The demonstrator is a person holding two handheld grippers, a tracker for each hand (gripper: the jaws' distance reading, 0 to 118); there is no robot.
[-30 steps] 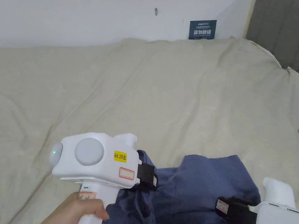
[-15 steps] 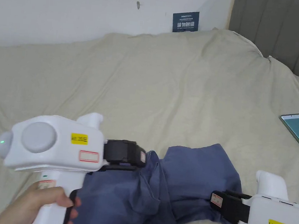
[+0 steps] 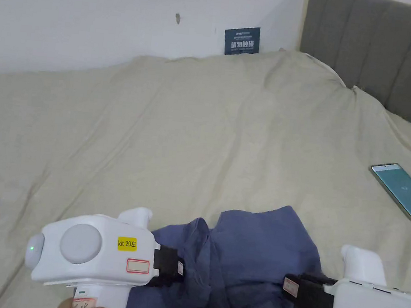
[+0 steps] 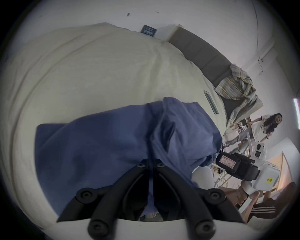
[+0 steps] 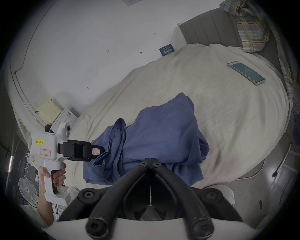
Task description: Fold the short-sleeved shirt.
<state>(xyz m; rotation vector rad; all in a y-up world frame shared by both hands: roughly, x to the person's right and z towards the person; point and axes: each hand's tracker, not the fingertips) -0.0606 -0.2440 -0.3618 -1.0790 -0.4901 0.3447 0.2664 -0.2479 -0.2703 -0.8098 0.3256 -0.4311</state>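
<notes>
Both my grippers pinch the blue short-sleeved shirt [image 3: 252,262]: left gripper [image 4: 150,163] and right gripper [image 5: 150,162], jaws closed on fabric. It lies bunched at the near edge of the beige bed [image 3: 201,138], well apart from a phone [image 3: 402,190].

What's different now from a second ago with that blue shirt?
The left gripper rose, then dropped back low, dragging its side of the blue shirt along. The right gripper stayed clamped on the near edge. The phone stayed on the bed.
</notes>
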